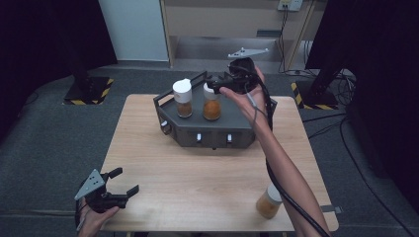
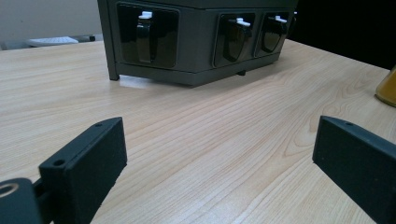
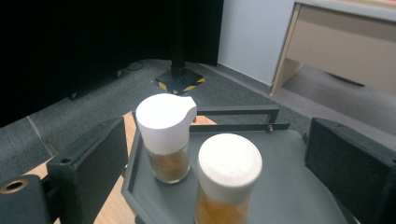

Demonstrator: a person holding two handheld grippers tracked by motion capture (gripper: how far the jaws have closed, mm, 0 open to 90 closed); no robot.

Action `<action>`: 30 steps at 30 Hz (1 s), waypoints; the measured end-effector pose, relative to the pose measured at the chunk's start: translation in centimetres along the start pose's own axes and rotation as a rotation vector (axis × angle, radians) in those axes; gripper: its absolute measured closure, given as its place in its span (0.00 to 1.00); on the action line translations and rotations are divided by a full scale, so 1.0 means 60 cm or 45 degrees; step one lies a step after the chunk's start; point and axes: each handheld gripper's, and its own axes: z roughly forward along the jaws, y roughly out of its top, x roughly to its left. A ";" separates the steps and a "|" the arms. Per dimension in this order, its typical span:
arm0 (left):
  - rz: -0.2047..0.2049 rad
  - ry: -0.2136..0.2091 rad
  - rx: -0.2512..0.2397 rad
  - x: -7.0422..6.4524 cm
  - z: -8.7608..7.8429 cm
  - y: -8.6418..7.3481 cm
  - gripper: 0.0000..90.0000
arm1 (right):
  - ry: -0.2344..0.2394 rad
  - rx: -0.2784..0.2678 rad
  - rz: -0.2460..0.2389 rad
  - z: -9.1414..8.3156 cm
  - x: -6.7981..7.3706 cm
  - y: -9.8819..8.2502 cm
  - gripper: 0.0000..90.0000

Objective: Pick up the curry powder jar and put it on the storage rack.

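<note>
A dark grey rack (image 1: 217, 129) stands at the table's far middle with two white-capped spice jars on its top shelf. The left jar (image 1: 183, 98) (image 3: 166, 135) holds brown spice; the right jar (image 1: 211, 102) (image 3: 227, 179) holds orange spice. My right gripper (image 1: 216, 84) (image 3: 215, 158) hovers open just above and behind the orange jar, its jaws spread wide on either side of both jars. My left gripper (image 1: 124, 181) (image 2: 219, 163) rests open low over the table's near left corner, nothing between its jaws. A third orange jar (image 1: 269, 201) (image 2: 386, 87) stands near the front right edge.
The rack's front (image 2: 196, 42) has several dark recessed panels with white-tipped levers. The wooden table (image 1: 197, 182) is bare between the rack and the front edge. Dark stands with yellow-black bases (image 1: 89, 89) and a cabinet (image 1: 232, 29) sit on the floor beyond.
</note>
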 end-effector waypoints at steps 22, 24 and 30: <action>-0.002 -0.006 -0.009 -0.001 0.000 0.000 0.02 | -0.040 -0.117 -0.077 -0.233 -0.003 -0.116 0.06; -0.001 -0.009 -0.009 0.000 0.000 0.000 0.02 | -0.064 -0.124 -0.079 -0.249 0.001 -0.134 0.06; -0.003 -0.009 -0.008 -0.001 0.000 0.000 0.02 | -0.178 -0.143 -0.086 -0.288 0.022 -0.187 0.06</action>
